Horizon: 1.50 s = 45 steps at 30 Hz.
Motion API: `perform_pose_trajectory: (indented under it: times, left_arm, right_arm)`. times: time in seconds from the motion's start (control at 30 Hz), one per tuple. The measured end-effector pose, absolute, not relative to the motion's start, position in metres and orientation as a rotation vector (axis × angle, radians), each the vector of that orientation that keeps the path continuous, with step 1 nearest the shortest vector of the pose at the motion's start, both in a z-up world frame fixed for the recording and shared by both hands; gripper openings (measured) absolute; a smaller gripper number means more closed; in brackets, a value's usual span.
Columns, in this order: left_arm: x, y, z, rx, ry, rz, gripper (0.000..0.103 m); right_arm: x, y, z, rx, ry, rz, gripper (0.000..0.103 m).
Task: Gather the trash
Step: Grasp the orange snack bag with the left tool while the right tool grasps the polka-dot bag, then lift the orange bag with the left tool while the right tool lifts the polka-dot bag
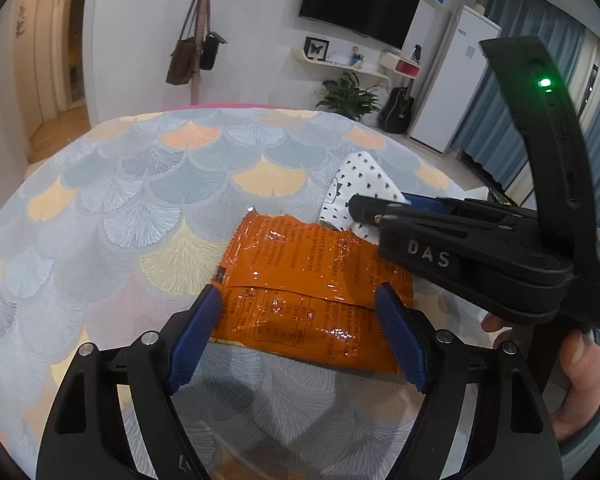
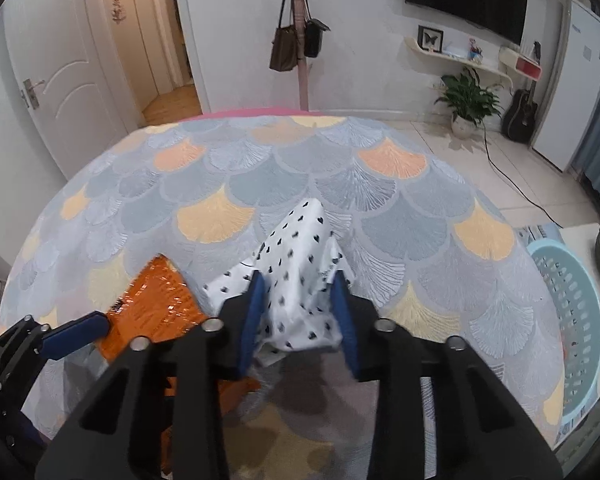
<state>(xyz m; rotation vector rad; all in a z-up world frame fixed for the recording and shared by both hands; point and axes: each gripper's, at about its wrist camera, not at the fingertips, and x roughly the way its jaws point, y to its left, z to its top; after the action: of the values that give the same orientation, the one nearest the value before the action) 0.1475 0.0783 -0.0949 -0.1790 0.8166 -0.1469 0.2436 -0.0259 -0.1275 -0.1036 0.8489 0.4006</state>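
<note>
— On the round table (image 1: 112,184), what does the left gripper (image 1: 300,332) do?

— Its two blue fingers (image 1: 194,336) are spread wide. The orange wrapper (image 1: 308,280) lies flat between them, and its near edge reaches both pads. Whether the pads really press it, I cannot tell.

— How does the wrapper look?

— It is shiny orange foil with small dark print and a barcode at its left edge. The far end, at 12 o'clock, is torn open and jagged.

— And the right gripper (image 2: 300,312)?

— Its fingers (image 2: 250,320) stand partly open, on both sides of a crumpled white bag (image 2: 296,264) with black hearts. The bag rises to a point at 12 o'clock from the fingertips. The pads seem to touch the bag, but it is not squeezed flat.

— Where are the two pieces to each other?

— In the right camera the wrapper (image 2: 156,300) is at 9 o'clock from the bag, just beside it. A light blue basket (image 2: 576,312) stands off the table at 3 o'clock.
</note>
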Motion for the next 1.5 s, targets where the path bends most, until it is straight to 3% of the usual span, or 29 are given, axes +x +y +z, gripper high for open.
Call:
perform_pose_trajectory:
  times: [0.27,0.5,0.67,0.77,1.07,1.3,1.5]
  left_arm:
    - [0.148,0.076,-0.095,-0.167,0.817,-0.127,0.067]
    - [0.149,0.068,-0.094,-0.116,0.822,-0.127,0.042]
    - [0.145,0.067,-0.092,-0.080,0.833,-0.128,0.040]
    - [0.137,0.077,-0.087,-0.140,0.856,-0.115,0.055]
    - [0.132,0.101,-0.091,-0.435,0.956,-0.208,0.069]
    - [0.176,0.073,-0.094,-0.304,0.921,-0.205,0.075]
    - [0.204,0.053,-0.092,-0.209,0.939,-0.255,0.085]
  right_arm:
    - [0.245,-0.049,-0.118,0.030,0.806,0.467,0.015]
    - [0.246,-0.065,-0.112,0.122,0.787,0.492,0.015]
    - [0.244,-0.075,-0.107,0.144,0.770,0.488,0.015]
    - [0.240,-0.086,-0.104,0.161,0.763,0.486,0.015]
    - [0.241,-0.104,-0.110,0.222,0.780,0.467,0.015]
    - [0.241,-0.122,-0.111,0.291,0.753,0.464,0.015]
    - [0.241,-0.147,-0.112,0.331,0.768,0.418,0.015]
